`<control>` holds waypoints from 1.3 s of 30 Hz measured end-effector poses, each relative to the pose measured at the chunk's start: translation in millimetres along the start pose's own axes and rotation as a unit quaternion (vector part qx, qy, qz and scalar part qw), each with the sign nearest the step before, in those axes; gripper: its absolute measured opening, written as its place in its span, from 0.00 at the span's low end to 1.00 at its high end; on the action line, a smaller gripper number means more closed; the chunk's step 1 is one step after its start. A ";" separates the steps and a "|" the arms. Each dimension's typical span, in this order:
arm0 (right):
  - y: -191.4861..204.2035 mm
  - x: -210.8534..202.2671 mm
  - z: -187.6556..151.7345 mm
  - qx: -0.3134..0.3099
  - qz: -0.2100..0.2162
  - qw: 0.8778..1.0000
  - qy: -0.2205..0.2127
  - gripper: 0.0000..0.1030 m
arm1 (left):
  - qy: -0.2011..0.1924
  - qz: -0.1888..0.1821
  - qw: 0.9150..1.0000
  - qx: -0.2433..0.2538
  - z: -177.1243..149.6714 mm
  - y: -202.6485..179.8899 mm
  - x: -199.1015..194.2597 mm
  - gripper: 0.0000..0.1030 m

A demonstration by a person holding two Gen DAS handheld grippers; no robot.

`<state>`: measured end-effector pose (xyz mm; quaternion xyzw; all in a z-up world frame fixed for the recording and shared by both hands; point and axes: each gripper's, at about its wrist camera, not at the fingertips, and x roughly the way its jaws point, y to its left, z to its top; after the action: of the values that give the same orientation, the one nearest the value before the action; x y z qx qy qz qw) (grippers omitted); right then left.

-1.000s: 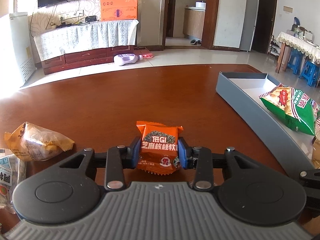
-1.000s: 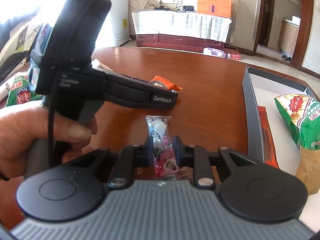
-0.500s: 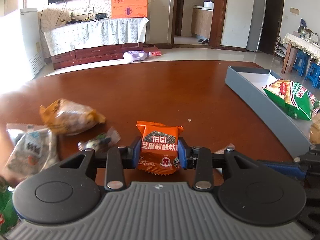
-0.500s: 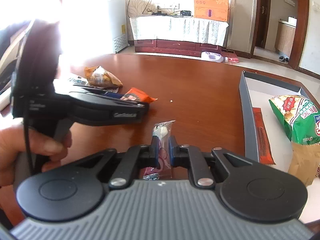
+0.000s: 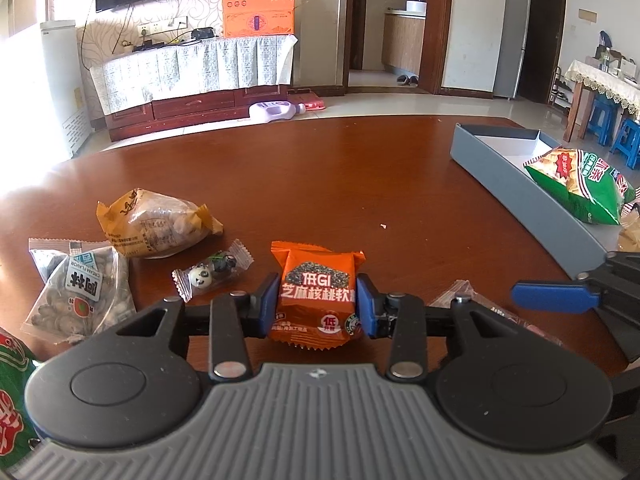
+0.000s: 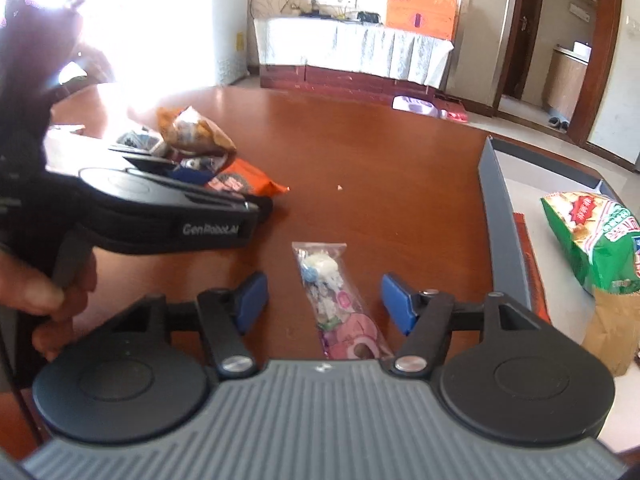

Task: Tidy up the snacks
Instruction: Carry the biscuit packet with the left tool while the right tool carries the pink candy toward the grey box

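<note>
Since the frame one second back, the right gripper has let go of the clear candy packet: its jaws were clamped on the wrapper then and are now spreading, with the packet lying flat on the brown table between the blue pads, touching neither. Left gripper carries the orange snack pack upright between its pads; the pads press both side edges of the wrapper, though the jaws are easing apart slightly. Its view has swung sideways across the table, so more packets now show to the left of its jaws: a yellow-brown bag, a clear pack of seeds and a small panda candy, all resting on the tabletop. Right of both jaws stands the grey tray, holding a green chip bag, and, seen from the right wrist, a red strip packet along its near wall and a brown paper bag. A bare hand grips the left gripper's handle to the left of the right jaws. One pale crumb lies on the table ahead of the orange pack.
</note>
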<state>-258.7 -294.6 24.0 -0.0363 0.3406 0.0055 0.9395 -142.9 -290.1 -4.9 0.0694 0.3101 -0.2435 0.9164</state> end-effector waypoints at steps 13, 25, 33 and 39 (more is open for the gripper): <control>7.2 -16.4 -1.5 0.008 0.036 0.999 -0.001 0.15 | 0.001 -0.001 1.000 -0.003 -9.9 3.9 -12.8 0.42; 16.0 -47.5 -6.3 0.015 0.044 0.999 -0.023 0.15 | 0.001 0.019 1.000 -0.008 -36.2 3.0 -55.7 0.42; 19.6 -68.9 -14.8 0.019 0.057 0.998 -0.032 0.15 | -0.002 0.034 0.999 -0.009 -48.1 1.9 -87.6 0.42; 24.3 -80.7 -19.5 0.016 0.067 0.997 -0.040 0.15 | -0.011 0.038 0.999 -0.011 -56.4 -4.0 -114.9 0.42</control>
<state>-334.0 -270.7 59.2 0.0014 0.3044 0.0644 0.9504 -254.2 -231.6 19.4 0.0683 0.3001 -0.2056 0.9290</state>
